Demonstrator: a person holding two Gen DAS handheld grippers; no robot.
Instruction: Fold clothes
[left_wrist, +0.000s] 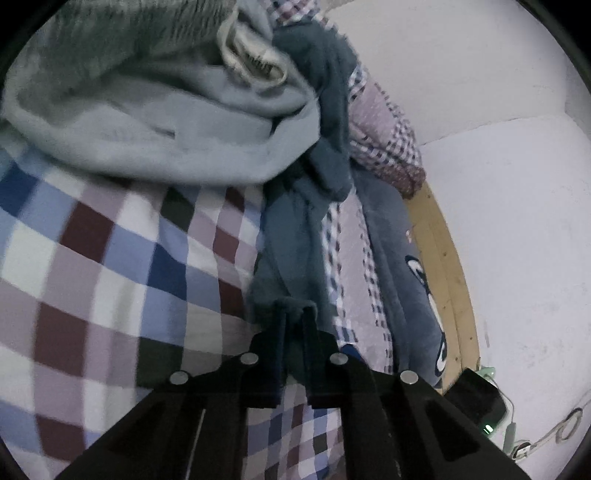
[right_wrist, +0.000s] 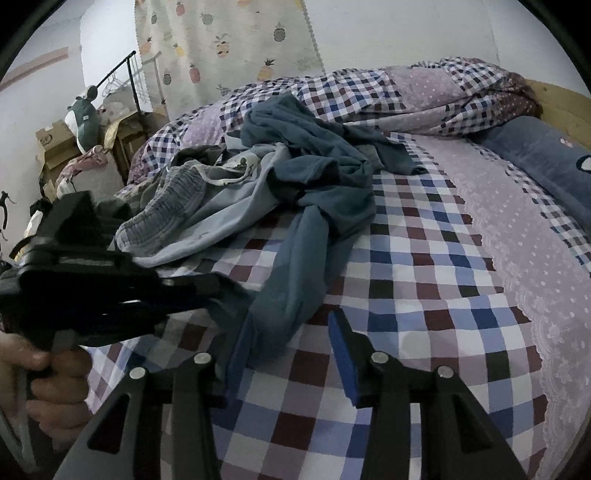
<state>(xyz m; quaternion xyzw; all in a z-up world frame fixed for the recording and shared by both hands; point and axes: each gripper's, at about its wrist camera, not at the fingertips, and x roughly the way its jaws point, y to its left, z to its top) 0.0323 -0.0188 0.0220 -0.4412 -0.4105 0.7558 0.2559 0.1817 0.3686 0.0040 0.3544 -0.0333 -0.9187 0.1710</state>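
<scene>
A dark teal garment (right_wrist: 317, 184) lies crumpled on the checked bedsheet (right_wrist: 424, 288), one long end stretched toward me. My left gripper (left_wrist: 293, 317) is shut on that end of the teal garment (left_wrist: 295, 236); it also shows from the side in the right wrist view (right_wrist: 221, 295). My right gripper (right_wrist: 291, 336) is open, its blue-padded fingers (right_wrist: 341, 343) either side of the garment's stretched end, just above the sheet. A light blue garment (right_wrist: 229, 206) with a ribbed grey hem lies beside the teal one.
A bunched checked quilt (right_wrist: 406, 92) lies along the far side of the bed. A blue pillow (right_wrist: 546, 155) rests by the wooden headboard (right_wrist: 565, 99). Boxes and a clothes rack (right_wrist: 125, 74) stand at the left. A dark device (left_wrist: 476, 398) lies on the floor.
</scene>
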